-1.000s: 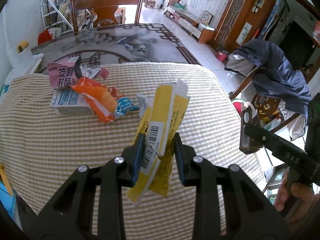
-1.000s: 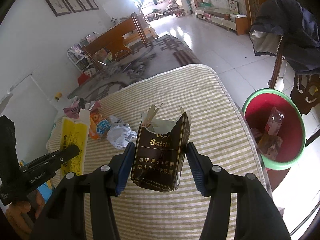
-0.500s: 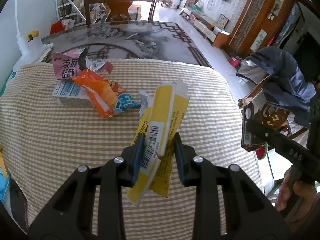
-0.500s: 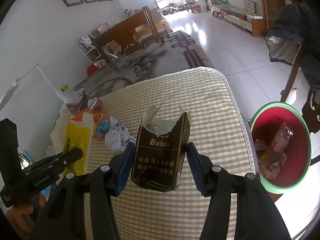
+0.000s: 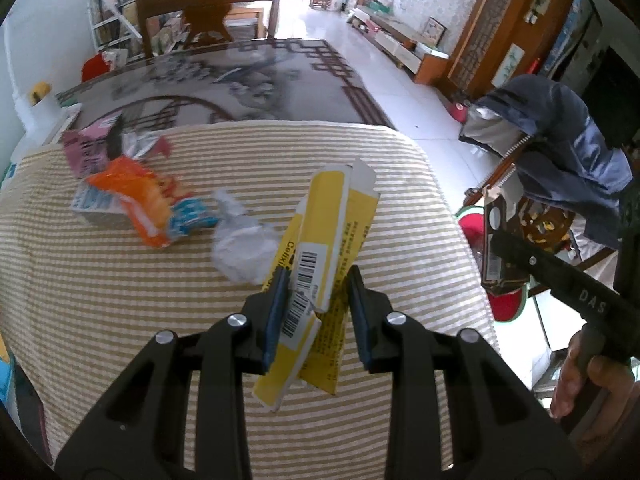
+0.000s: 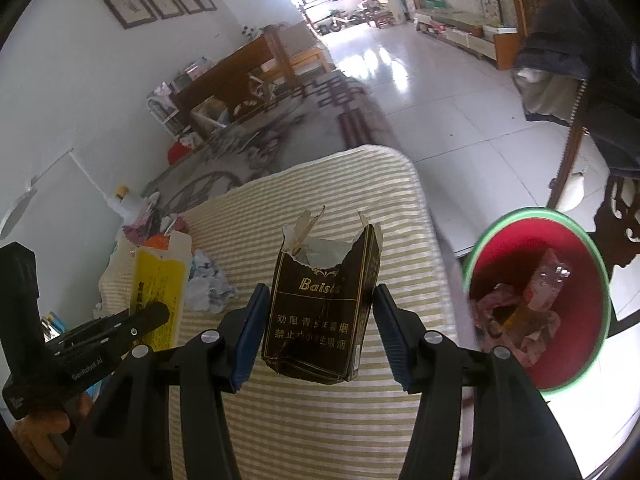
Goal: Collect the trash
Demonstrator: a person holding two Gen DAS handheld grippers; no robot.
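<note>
Left gripper [image 5: 318, 312] pinches a flattened yellow carton [image 5: 320, 256] above the striped tablecloth [image 5: 120, 300]; right gripper [image 6: 318, 332] clamps a torn brown cigarette pack [image 6: 324, 316], both jaws partly closed, red bin [image 6: 576, 308] just right of the table

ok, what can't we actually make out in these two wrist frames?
- Red bin, left wrist view: mostly hidden behind the dark Baisha carton and the right gripper.
- Bin contents, right wrist view: blurred; only crumpled wrappers and clear plastic read.
- Pink wrapper, left wrist view: motion-blurred, print illegible.
- Yellow box: lower end covered by the left gripper jaws.
- Blue item at the left wrist view's lower-left edge: cut off.
</note>
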